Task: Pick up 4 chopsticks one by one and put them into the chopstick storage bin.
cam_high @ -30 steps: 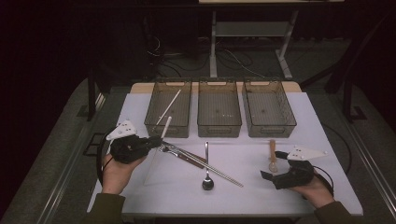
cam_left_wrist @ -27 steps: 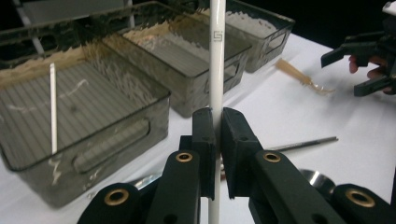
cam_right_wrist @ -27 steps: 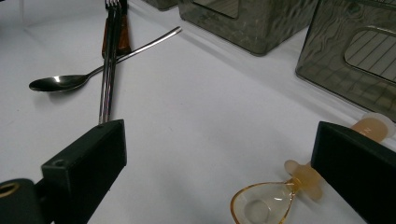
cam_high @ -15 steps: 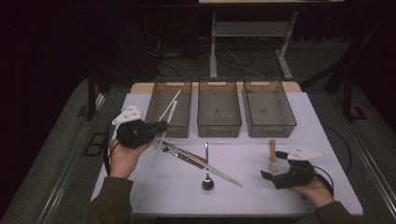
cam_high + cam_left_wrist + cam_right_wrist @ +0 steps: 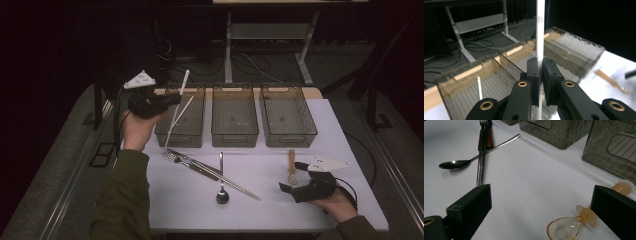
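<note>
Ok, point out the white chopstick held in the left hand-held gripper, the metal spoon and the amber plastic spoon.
White plastic chopstick (image 5: 540, 37): left gripper view, shaft above the jaws.
Shiny metal spoon (image 5: 222, 196): high view, its bowl.
Translucent amber plastic spoon (image 5: 564, 230): right gripper view, its bowl.

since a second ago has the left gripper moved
Yes. The left gripper, shut on a white stick, has risen from the table's near-left up over the leftmost grey mesh bin.

Three bins (image 5: 235, 120) stand behind the fork (image 5: 192, 164), spoon (image 5: 221, 180) and chopsticks (image 5: 225, 178).
</note>
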A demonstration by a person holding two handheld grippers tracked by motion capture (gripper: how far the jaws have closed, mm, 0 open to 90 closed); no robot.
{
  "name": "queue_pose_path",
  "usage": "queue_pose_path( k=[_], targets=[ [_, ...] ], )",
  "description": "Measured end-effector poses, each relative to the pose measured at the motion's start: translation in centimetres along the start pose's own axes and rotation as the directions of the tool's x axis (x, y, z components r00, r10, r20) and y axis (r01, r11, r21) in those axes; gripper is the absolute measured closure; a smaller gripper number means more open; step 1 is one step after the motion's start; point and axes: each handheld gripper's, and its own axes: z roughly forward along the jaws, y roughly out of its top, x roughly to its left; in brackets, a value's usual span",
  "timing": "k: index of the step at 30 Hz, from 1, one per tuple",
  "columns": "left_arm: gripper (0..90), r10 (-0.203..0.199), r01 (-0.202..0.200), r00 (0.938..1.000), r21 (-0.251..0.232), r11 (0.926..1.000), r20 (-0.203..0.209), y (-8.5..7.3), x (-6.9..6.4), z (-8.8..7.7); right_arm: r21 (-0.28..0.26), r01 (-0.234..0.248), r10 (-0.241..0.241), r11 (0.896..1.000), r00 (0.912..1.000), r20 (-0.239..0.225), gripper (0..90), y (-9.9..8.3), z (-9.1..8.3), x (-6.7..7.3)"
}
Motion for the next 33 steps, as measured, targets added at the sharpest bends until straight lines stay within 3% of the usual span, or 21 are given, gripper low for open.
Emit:
queue_pose_path(
  k=[5, 9, 12, 17, 20, 26, 33],
  targets=[
    [83.9, 0.009, -0.009, 0.9995, -0.001, 1.0000, -0.029, 1.9, 2.0, 2.0, 0.001, -0.003, 0.003, 1.000, 1.0000, -0.002, 3.2, 0.0, 0.0, 0.0],
    [83.9, -0.004, 0.005, 0.9985, 0.007, 1.0000, -0.055, 2.1, 3.7, 3.8, 0.004, -0.002, 0.002, 1.000, 1.0000, 0.005, 3.2, -0.1, 0.0, -0.1],
    [83.9, -0.011, 0.013, 0.9967, 0.025, 0.9996, -0.080, 1.2, 4.8, 5.0, 0.001, -0.007, 0.007, 1.000, 1.0000, 0.005, 3.2, -0.1, 0.0, -0.1],
    [83.9, -0.037, 0.043, 0.9959, 0.073, 0.9964, -0.082, -0.9, 5.9, 6.5, 0.001, -0.009, 0.009, 1.000, 0.9999, 0.005, 3.2, -0.2, -0.1, -0.2],
    [83.8, -0.044, 0.056, 0.9948, 0.127, 0.9904, -0.092, -2.6, 6.2, 7.2, 0.004, -0.012, 0.012, 1.000, 0.9999, 0.007, 3.2, -0.2, -0.1, -0.2],
    [83.8, -0.081, 0.099, 0.9912, 0.173, 0.9800, -0.104, -5.1, 7.1, 7.5, 0.006, -0.012, 0.012, 1.000, 0.9999, 0.007, 3.2, -0.3, -0.1, -0.2],
    [82.9, -0.100, 0.119, 0.9866, 0.148, 0.9819, -0.129, -5.7, 7.2, 8.1, 0.012, -0.013, 0.013, 1.000, 0.9999, 0.011, 3.2, -0.3, 0.0, -0.2]
  ],
)
